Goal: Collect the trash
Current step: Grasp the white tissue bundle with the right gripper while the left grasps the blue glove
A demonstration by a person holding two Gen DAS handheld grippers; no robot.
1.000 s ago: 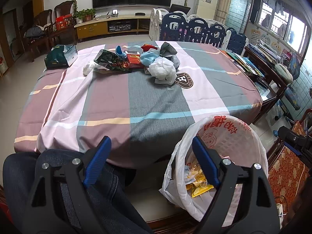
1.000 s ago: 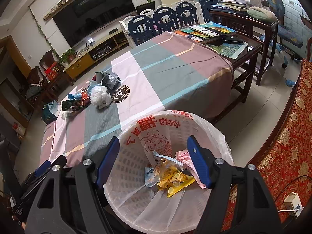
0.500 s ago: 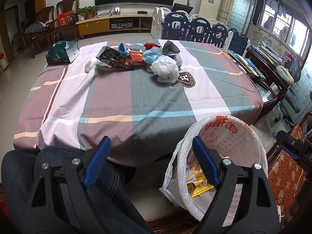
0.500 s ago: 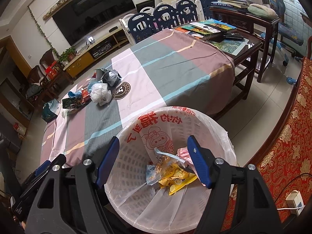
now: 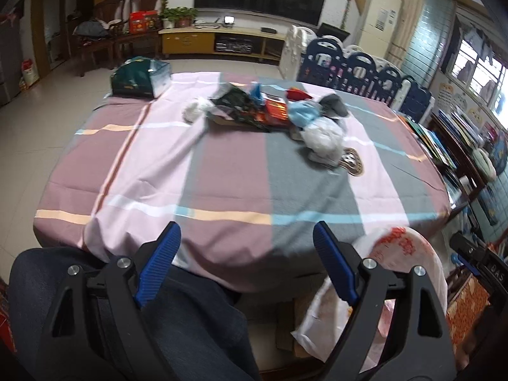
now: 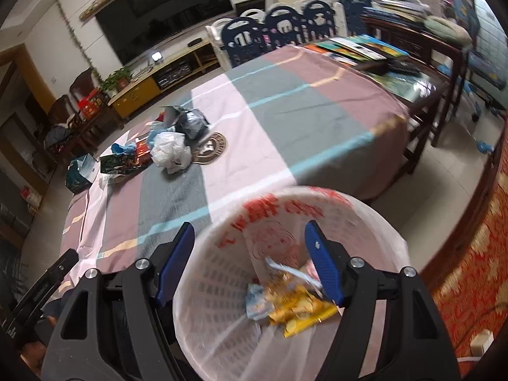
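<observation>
A pile of trash (image 5: 270,114) lies on the far side of the striped tablecloth: dark snack wrappers, a red packet, a blue bag, a grey bag and a crumpled white plastic bag (image 5: 324,138). The pile also shows in the right wrist view (image 6: 165,149). A white bin (image 6: 222,289) lined with a printed plastic bag stands on the floor by the table's near right edge and holds yellow wrappers (image 6: 298,308). My left gripper (image 5: 247,241) is open and empty above the table's near edge. My right gripper (image 6: 249,238) is open and empty over the bin.
A green box (image 5: 139,77) sits at the table's far left corner. Books (image 6: 358,47) lie on a dark side table to the right. Blue and white playpen panels (image 5: 355,66) stand behind the table. My knee in jeans (image 5: 177,327) is below the left gripper.
Both grippers have risen and tilted toward the table. The left view now takes in more of the tablecloth and less of the bin. Both stay open and empty.
</observation>
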